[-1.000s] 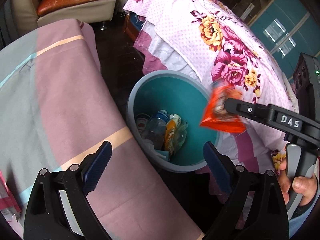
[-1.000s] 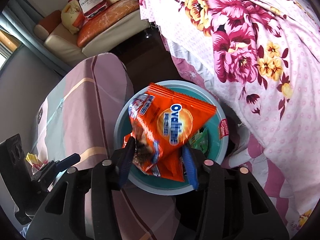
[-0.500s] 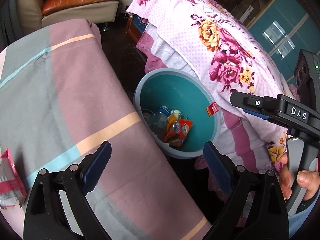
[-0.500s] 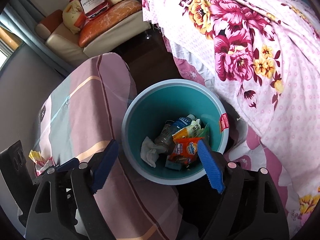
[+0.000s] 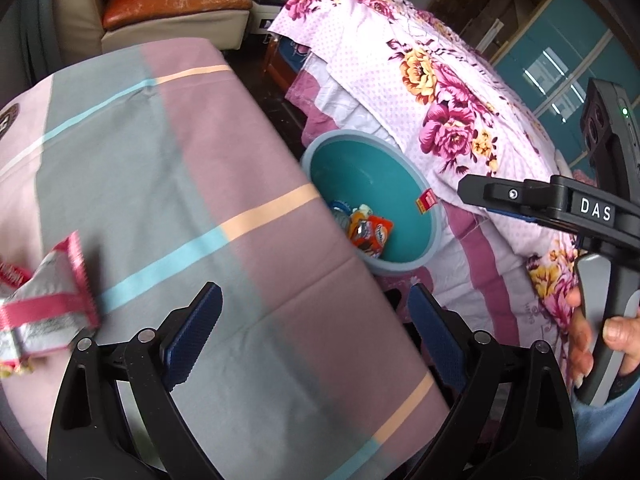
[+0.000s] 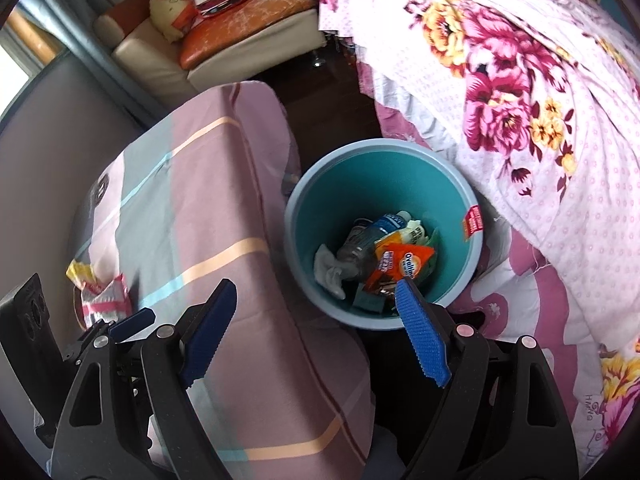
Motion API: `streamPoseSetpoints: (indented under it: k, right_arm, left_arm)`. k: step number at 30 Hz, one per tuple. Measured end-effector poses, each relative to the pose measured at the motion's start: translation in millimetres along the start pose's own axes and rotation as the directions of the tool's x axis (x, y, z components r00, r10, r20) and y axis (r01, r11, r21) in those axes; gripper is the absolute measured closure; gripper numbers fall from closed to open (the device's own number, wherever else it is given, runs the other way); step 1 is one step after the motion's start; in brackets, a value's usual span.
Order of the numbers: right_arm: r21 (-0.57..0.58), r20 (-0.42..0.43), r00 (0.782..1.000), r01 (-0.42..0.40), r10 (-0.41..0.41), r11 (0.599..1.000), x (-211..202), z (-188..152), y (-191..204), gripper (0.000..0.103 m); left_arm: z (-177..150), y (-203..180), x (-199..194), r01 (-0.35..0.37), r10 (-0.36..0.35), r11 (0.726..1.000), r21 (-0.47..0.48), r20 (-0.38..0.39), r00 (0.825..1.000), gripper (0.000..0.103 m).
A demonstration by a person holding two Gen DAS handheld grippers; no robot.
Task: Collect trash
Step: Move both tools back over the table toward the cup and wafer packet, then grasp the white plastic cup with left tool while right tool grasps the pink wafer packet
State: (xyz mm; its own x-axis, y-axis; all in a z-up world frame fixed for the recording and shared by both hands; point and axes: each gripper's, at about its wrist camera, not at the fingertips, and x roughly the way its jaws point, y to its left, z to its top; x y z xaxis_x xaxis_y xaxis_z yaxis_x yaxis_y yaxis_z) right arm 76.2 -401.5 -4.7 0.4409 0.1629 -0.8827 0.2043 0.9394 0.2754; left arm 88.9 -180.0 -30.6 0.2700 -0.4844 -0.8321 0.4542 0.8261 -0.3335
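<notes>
A teal bin [image 6: 460, 184] stands on the floor between the table and the bed; it also shows in the left wrist view [image 5: 434, 240]. In it lie an orange Ovaltine packet [image 6: 404, 266], a plastic bottle [image 6: 360, 246] and a crumpled tissue [image 6: 328, 270]. My right gripper [image 6: 316, 328] is open and empty above the bin's near rim. My left gripper [image 5: 316, 336] is open and empty over the striped tablecloth [image 5: 168, 168]. A pink-and-silver wrapper [image 5: 44, 308] lies on the table to its left, also in the right wrist view [image 6: 106, 296].
A bed with a floral cover [image 6: 540, 92] is right of the bin. A sofa with cushions [image 6: 240, 40] stands at the back. A yellow wrapper [image 6: 78, 272] lies beside the pink one. Dark floor [image 5: 276, 104] runs between table and bed.
My right gripper opened and let go of the orange Ovaltine packet, which fell into the bin. My left gripper has swung left over the table, bringing the pink wrapper into view.
</notes>
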Motion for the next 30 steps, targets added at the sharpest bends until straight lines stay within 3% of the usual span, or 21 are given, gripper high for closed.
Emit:
streamPoseSetpoints:
  k: [17,23,30]
  right_arm:
    - [-0.173,-0.104,0.994,-0.058,0.041,0.983,12.2,-43.7,93.7,0.025]
    - [-0.232,-0.172,0.984,-0.094,0.054,0.968,29.2,-63.8,122.0,0.025]
    - [-0.262,-0.218,0.974,-0.115,0.057,0.958,45.1,-78.8,141.0,0.025]
  left_arm:
    - [-76.8,86.6,-65.7,-0.066,0.066,0.998,0.008,-0.037,0.997,0.009]
    - [-97.4,114.8,-66.9,-0.091,0.09,0.996,-0.011,-0.087,0.992,0.009]
    - [-105.3,122.6,-59.8,-0.089,0.087,0.996,-0.014,-0.104,0.991,0.009]
